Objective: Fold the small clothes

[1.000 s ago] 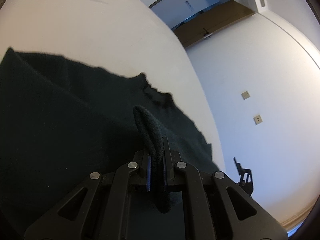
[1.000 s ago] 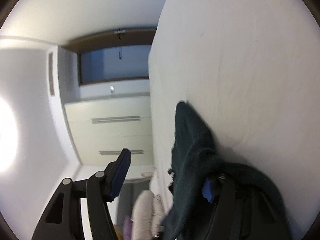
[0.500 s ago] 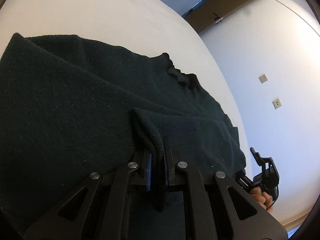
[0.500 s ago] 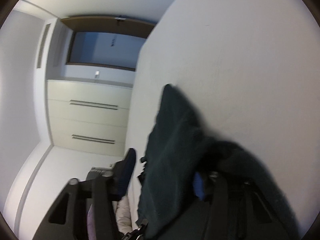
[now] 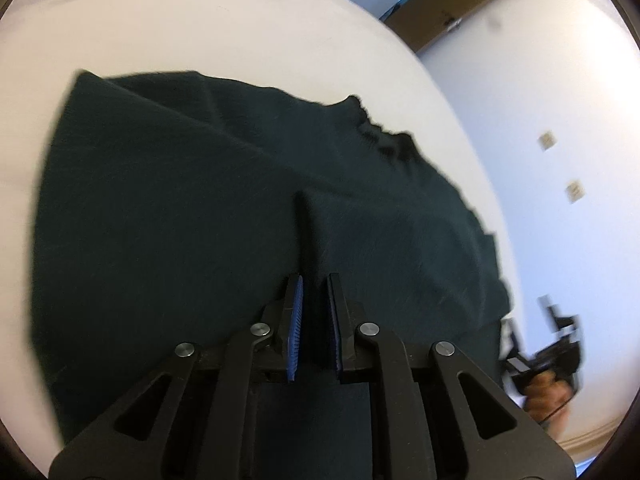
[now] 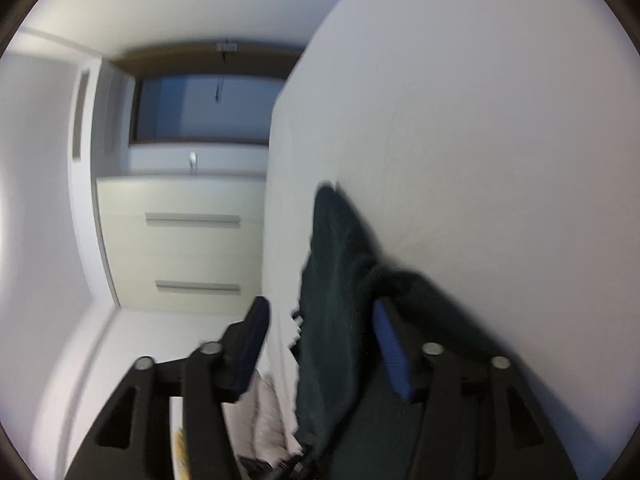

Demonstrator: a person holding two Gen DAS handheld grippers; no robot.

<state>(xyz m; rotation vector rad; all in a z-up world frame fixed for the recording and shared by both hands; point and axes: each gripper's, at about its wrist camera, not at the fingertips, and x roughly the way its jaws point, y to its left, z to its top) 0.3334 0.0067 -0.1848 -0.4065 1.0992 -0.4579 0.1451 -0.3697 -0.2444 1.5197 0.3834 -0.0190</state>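
Left wrist: left tongs (image 5: 315,300) pinch the dark sweater (image 5: 180,216); right tongs (image 6: 320,344) spread, just widened around it.

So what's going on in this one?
A person is folding a dark green sweater on a white surface with handheld tongs. The left tongs pinch a raised fold of the knit. The right tongs stand open, having just widened, with fabric hanging between the pads but not clamped. The fold is unfinished.
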